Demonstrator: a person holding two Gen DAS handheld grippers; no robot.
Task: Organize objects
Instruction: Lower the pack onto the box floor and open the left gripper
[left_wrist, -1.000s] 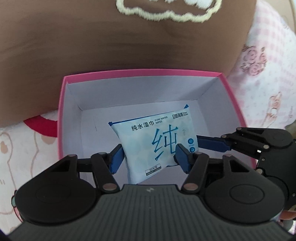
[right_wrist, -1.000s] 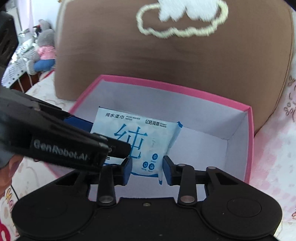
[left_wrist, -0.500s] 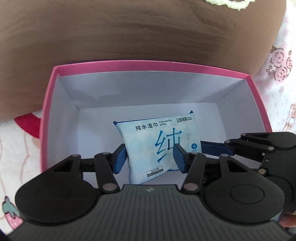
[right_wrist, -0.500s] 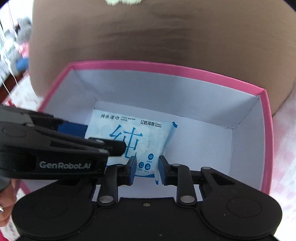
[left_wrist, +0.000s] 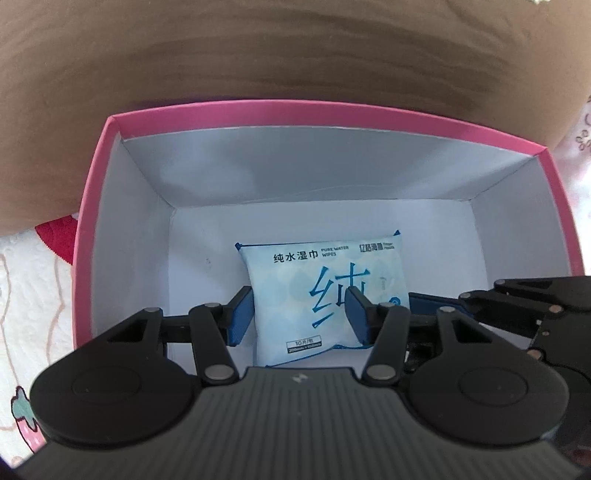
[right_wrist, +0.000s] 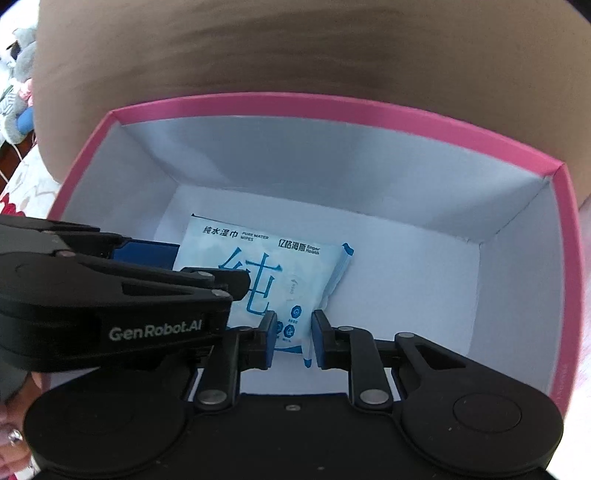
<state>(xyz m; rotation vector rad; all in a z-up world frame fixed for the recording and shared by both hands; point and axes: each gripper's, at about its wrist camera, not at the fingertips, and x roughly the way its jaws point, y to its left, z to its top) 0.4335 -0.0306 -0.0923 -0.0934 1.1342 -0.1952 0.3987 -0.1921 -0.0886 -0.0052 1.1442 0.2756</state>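
Your left gripper (left_wrist: 299, 314) pinches the wet-wipes pack (left_wrist: 325, 291) across its width, while your right gripper (right_wrist: 293, 339) is pressed together on the pack's near right corner. The pack sits between both, low inside the pink box (left_wrist: 295, 114).

Each camera sat on its own gripper and looked steeply down along the fingers into the box (left_wrist: 280, 110), close above its rim. The left view faced the floor squarely, with the right gripper (left_wrist: 417, 306) entering from its right edge. The right view looked from further right, with the left gripper (right_wrist: 207, 269) crossing its left side. Both shared the box interior, the pack (left_wrist: 317, 280) and the brown cushion (right_wrist: 295, 48) behind.
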